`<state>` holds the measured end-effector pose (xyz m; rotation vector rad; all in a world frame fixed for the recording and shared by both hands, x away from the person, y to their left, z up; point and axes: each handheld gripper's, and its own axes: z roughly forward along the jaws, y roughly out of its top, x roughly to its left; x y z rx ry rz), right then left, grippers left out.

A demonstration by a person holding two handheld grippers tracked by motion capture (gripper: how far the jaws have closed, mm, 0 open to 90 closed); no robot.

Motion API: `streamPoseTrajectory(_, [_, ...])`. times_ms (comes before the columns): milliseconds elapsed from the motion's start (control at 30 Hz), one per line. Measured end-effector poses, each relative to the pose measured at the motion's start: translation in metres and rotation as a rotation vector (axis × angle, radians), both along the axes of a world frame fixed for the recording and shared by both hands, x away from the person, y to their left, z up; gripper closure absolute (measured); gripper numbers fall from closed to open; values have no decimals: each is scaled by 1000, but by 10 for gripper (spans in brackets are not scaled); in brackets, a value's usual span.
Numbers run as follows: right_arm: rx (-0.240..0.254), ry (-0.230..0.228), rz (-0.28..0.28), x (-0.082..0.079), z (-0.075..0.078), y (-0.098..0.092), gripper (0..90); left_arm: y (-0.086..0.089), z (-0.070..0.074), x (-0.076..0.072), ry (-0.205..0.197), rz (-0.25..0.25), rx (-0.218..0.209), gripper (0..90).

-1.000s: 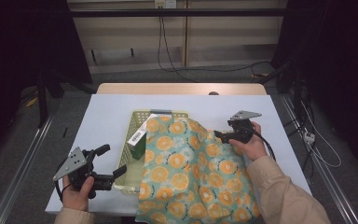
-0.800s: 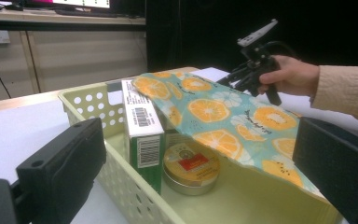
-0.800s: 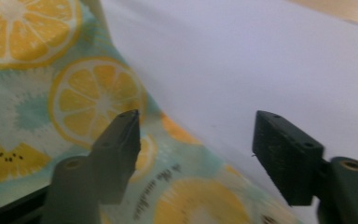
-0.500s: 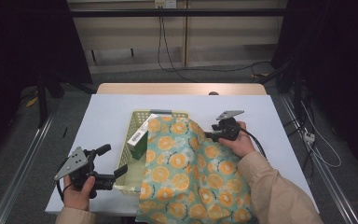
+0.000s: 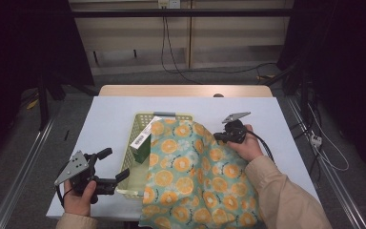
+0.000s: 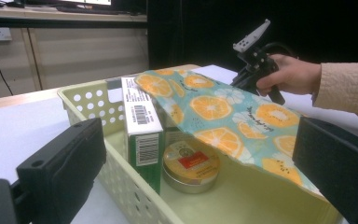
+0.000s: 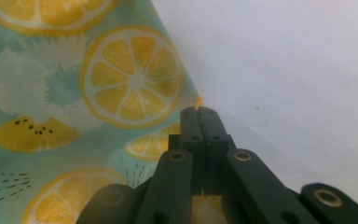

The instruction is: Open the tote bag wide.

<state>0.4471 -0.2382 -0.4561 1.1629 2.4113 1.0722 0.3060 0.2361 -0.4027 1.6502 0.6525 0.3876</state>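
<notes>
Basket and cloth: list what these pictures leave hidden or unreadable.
- Basket: in the high view the orange-print cloth covers its right part.
- Round tin: label too small to read in the left gripper view; the cloth overhangs what lies beyond it.
- Green box: print too small to read.
- Cloth: near edge cut off by the high view's bottom.
- Right hand-held gripper: shut on the cloth's edge; the pinched part is hidden.

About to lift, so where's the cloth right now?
In the high view, the orange-print cloth drapes over the basket's right half, its far right edge pinched in the right gripper.

Before us, a pale yellow basket [image 6: 93, 100] on a white table [image 5: 114, 119] holds a green carton [image 6: 142, 133] (barcoded) beside a round tin [image 6: 191, 164].
</notes>
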Motion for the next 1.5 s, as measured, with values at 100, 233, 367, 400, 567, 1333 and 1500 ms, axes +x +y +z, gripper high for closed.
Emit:
streamPoseTrajectory(100, [18,-10,-34,2,4,-7,900,0,0,0,1,-2,-1,25])
streamPoseTrajectory(233, [18,-39,-80,8,14,-19,900,0,1,0,1,-2,-7,25])
streamPoseTrajectory(367, [14,-53,-119,14,18,-27,900,-1,1,0,3,-4,2,25])
streamPoseTrajectory(400, [16,-58,-127,16,19,-29,900,-1,1,0,3,-5,2,25])
streamPoseTrajectory(567, [19,-83,-169,28,28,-42,900,-2,0,0,9,-4,-1,25])
streamPoseTrajectory(1333, [-41,-101,-413,71,38,-127,538,0,-1,5,23,1,0,25])
streamPoseTrajectory(1500, [-30,-95,-325,50,40,-101,377,-3,-1,6,22,-5,-4,25])
